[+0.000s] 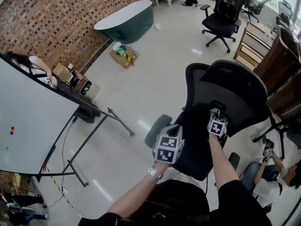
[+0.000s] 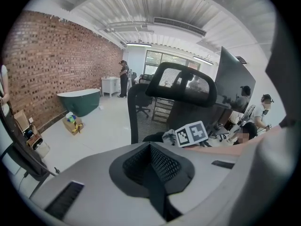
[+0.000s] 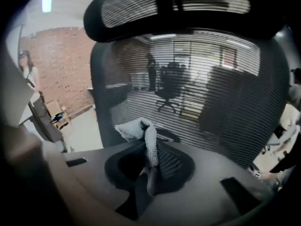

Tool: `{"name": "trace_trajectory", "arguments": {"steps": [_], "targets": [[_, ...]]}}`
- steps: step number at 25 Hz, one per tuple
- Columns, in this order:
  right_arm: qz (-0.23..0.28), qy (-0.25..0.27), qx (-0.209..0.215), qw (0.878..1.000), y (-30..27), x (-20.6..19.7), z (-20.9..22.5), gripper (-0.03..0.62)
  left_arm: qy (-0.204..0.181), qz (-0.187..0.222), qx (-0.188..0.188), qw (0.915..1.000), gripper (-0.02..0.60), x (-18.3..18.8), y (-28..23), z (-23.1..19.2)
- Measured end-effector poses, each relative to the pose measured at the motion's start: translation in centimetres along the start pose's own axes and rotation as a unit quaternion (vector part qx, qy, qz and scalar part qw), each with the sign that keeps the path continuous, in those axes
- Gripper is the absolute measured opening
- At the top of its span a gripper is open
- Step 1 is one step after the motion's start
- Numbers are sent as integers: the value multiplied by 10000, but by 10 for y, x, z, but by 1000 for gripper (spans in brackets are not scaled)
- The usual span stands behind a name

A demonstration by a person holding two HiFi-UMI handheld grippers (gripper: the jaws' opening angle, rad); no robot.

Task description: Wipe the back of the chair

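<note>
A black mesh office chair stands in front of me; its back (image 1: 237, 91) faces me, above the seat (image 1: 193, 142). My right gripper (image 1: 217, 110) is shut on a grey cloth (image 3: 141, 132) that it holds close up to the mesh back (image 3: 202, 88), below the headrest (image 3: 164, 8). In the right gripper view its jaws (image 3: 151, 171) pinch the cloth, which bunches up above them. My left gripper (image 1: 172, 132) hovers lower and to the left, over the seat, with its jaws (image 2: 153, 166) shut on nothing. The left gripper view shows the headrest (image 2: 181, 81) and the right gripper's marker cube (image 2: 193, 133).
A whiteboard on a stand (image 1: 33, 121) fills the left. Far back sit a green bathtub (image 1: 127, 20), a cardboard box (image 1: 123, 55) and another office chair (image 1: 223, 15). Wooden furniture (image 1: 277, 65) stands at the right; a person (image 1: 273, 173) sits low beside it.
</note>
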State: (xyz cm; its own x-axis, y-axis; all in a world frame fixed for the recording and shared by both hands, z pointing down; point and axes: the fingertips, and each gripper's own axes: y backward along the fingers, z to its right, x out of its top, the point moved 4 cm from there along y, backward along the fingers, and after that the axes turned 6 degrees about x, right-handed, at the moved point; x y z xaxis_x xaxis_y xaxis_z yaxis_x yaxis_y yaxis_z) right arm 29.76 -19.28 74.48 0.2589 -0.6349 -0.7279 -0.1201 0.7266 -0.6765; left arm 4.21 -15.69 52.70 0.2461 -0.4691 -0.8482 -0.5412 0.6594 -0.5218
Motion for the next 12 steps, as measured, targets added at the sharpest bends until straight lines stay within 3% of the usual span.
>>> {"name": "trace_trajectory", "arguments": {"steps": [3,6,8,12], "targets": [[114,603,725,9955,-31,29,-87,40,49,5,203,9998,3,-2,15,-15],[-178,1583,955,9826,-60,36,-131,40,82,30,473,9988,3,-3,29,-30],[-434,1814,797,9792,-70,31,-120,40,106,20,623,9980,3,-7,34,-37],[-504,1324,255,9896,-54,8,-43,40,227,62,712,9972,3,-10,43,-47]]}}
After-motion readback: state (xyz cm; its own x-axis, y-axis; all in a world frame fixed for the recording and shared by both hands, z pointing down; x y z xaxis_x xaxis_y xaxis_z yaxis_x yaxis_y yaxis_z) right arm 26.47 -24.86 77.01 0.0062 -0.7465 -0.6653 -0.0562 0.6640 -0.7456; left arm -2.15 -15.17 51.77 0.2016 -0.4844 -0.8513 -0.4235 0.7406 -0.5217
